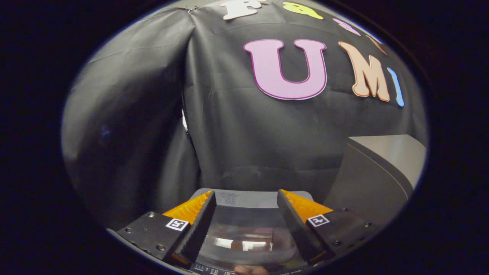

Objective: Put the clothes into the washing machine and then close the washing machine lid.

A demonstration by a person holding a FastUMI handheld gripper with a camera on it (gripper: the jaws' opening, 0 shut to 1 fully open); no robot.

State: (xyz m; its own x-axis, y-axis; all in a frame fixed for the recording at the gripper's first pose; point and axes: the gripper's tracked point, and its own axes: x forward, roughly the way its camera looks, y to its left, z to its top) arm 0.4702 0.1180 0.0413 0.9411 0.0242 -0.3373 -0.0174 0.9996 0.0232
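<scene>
Washing machine (244, 198) sits low and near, just ahead of the fingers, its grey top against the black cloth wall (237, 133). Its clear lid (244, 236) lies shut between the fingers. A grey box (378, 172) stands right. The gripper (246, 200) is spread wide, holding nothing.

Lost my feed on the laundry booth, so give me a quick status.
Gripper open, nothing between fingers. Washing machine lid down, just ahead and below. Grey box beside, apart. No clothes visible.
</scene>
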